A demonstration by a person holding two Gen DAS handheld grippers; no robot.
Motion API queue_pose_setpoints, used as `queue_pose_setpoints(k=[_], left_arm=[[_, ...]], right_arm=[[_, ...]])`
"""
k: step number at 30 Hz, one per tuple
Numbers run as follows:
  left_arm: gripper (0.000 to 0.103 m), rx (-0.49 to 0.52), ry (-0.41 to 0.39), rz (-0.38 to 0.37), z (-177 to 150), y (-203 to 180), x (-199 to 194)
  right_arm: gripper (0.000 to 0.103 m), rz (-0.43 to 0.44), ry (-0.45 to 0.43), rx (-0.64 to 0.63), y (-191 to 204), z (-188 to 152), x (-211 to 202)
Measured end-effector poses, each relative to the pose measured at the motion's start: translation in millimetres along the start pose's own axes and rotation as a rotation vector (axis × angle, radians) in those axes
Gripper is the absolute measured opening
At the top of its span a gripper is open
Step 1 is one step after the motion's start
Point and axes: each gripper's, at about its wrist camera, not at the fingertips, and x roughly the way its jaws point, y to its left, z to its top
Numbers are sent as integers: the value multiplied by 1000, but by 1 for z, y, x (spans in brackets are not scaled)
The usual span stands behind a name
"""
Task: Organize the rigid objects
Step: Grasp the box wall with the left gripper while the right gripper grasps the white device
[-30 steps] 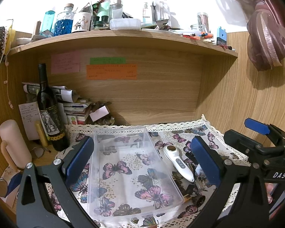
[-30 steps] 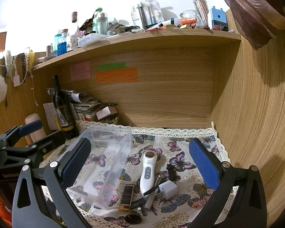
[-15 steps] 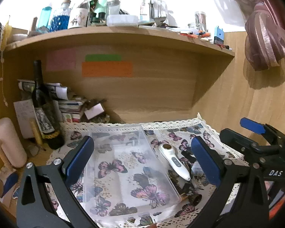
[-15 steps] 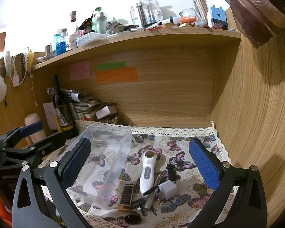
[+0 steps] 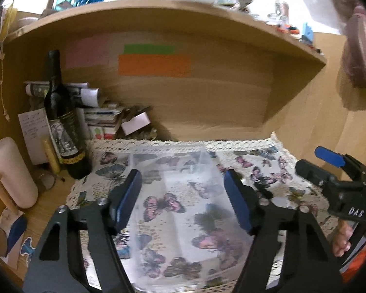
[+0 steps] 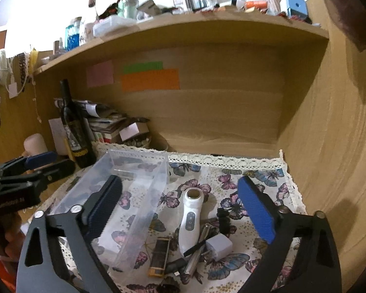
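Now my left gripper (image 5: 183, 201) stands with its jaws apart at a medium width and nothing between them; it hovers over the clear plastic bin (image 5: 180, 195), whose walls lie outside the pads; my right gripper (image 6: 183, 212) is opened wide, also without load, above the white handheld device (image 6: 189, 219) and the pile of small things beside it; the white charger cube (image 6: 219, 243), a flat brown-and-yellow piece (image 6: 158, 256) and some dark sticks lie touching each other on the butterfly cloth (image 6: 251, 173).

I think the danger is in the pile; the device lies partly on the other pieces, so if I close on it carelessly the cube or the sticks can be dragged and pushed off the front edge; the bin is light and thin, I judge, so a touch from the left pads can shift or tilt it.

The bin seems almost empty; maybe one small clear thing lies at its far end, but I cannot tell.
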Motion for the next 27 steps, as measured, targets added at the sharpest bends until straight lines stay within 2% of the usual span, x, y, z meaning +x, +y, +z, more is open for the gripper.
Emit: queue_pose_setpoints(k=[3, 5, 7, 13, 15, 20, 27], left_arm=[[61, -19, 53, 21, 0, 19, 14], [51, -47, 100, 24, -1, 33, 24], [46, -70, 154, 13, -2, 46, 36], [45, -63, 249, 5, -10, 64, 62], [40, -63, 286, -7, -14, 67, 71], [27, -69, 378, -32, -25, 74, 92], [21, -99, 437, -88, -38, 78, 105]], right_arm=[[79, 4, 42, 2, -2, 1, 14], [73, 3, 71, 3, -5, 1, 23], [69, -3, 104, 5, -8, 1, 34], [55, -12, 197, 36, -18, -2, 62], [50, -8, 226, 51, -22, -3, 71], [48, -22, 315, 70, -30, -9, 97], [43, -21, 444, 59, -30, -21, 132]])
